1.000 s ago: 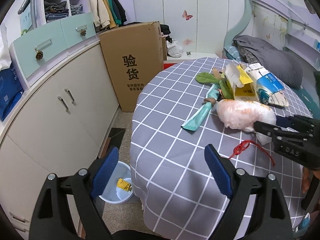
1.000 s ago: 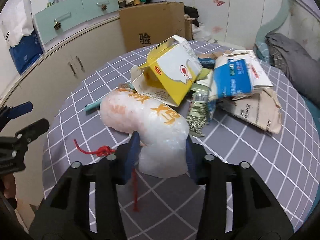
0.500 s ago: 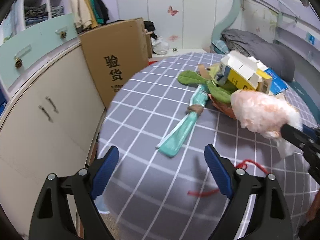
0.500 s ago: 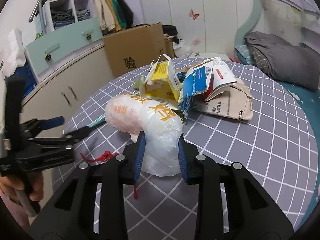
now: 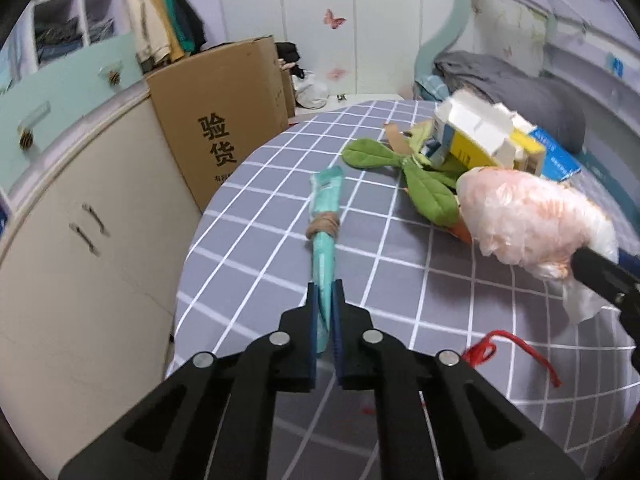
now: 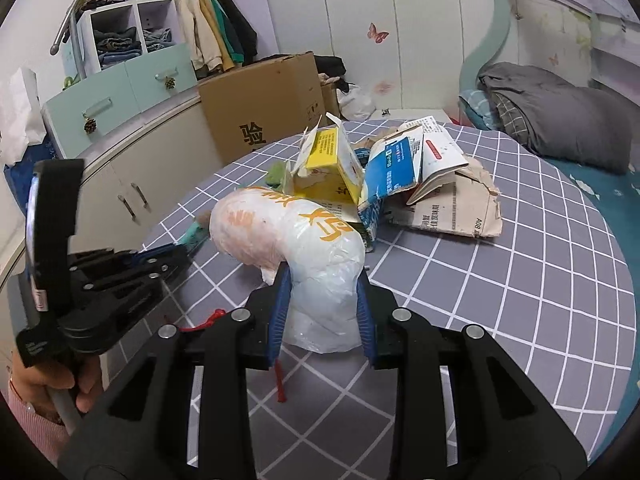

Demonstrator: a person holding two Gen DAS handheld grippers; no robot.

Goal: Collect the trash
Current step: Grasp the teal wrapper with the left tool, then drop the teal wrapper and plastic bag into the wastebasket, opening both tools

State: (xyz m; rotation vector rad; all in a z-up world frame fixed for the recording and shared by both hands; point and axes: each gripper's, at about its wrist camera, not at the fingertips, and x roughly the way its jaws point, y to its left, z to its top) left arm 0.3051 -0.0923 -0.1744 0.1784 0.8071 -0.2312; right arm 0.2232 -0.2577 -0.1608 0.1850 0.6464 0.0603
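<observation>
Left gripper (image 5: 325, 312) had closed since a second ago, fingers now clenched on teal wrapper (image 5: 325, 236); right gripper (image 6: 322, 300) still grasped plastic bag (image 6: 296, 240). Both pieces secured.

A second ago my left gripper (image 5: 325, 320) hung wide open off the near edge of the tabletop (image 5: 400, 272), over a pale bucket on the floor; now it has moved in over the cloth and its fingers (image 5: 311, 312) have closed on the near end of the teal wrapper (image 5: 326, 236), and the bucket has dropped out of view. My right gripper (image 6: 322, 312) has lifted the white plastic bag (image 6: 304, 248) clear of the pile, and its fingers (image 6: 280, 304) have drawn slightly closer together around the bag's neck.
</observation>
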